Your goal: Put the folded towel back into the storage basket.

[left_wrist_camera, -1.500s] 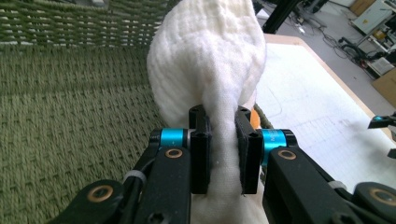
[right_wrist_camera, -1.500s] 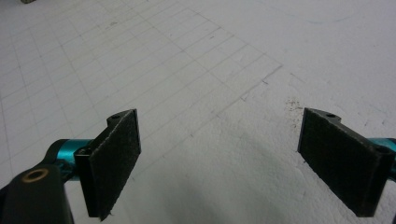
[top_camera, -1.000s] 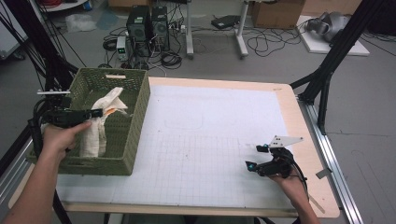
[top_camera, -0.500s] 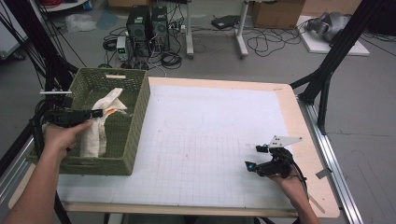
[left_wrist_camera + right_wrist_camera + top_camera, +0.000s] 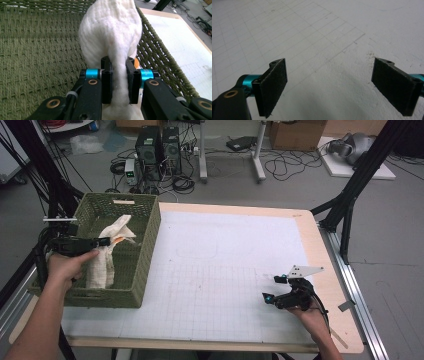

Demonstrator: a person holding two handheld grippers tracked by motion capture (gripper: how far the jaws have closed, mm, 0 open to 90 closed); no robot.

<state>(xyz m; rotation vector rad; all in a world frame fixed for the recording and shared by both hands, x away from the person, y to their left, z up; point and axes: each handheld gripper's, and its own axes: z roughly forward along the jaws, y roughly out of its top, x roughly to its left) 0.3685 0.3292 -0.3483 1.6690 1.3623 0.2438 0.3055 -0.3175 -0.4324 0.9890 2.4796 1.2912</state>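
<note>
A green woven basket (image 5: 145, 250) stands at the table's left side. A white cloth (image 5: 107, 252) lies partly in it, and my left gripper (image 5: 102, 241) is shut on a fold of that cloth above the basket's inside. In the left gripper view the white cloth (image 5: 111, 32) rises pinched between the two black jaws of the left gripper (image 5: 119, 80), with the basket's wall (image 5: 37, 47) behind it. My right gripper (image 5: 274, 289) rests low over the white gridded mat (image 5: 215, 270) near the table's front right. Its jaws stand wide apart in the right gripper view (image 5: 329, 85) with nothing between them.
The wooden table edge (image 5: 335, 285) borders the mat on the right, with a metal rail (image 5: 367, 315) beyond it. Black frame legs (image 5: 350, 195) stand at the back right. Computers and cables (image 5: 160, 150) lie on the floor behind the table.
</note>
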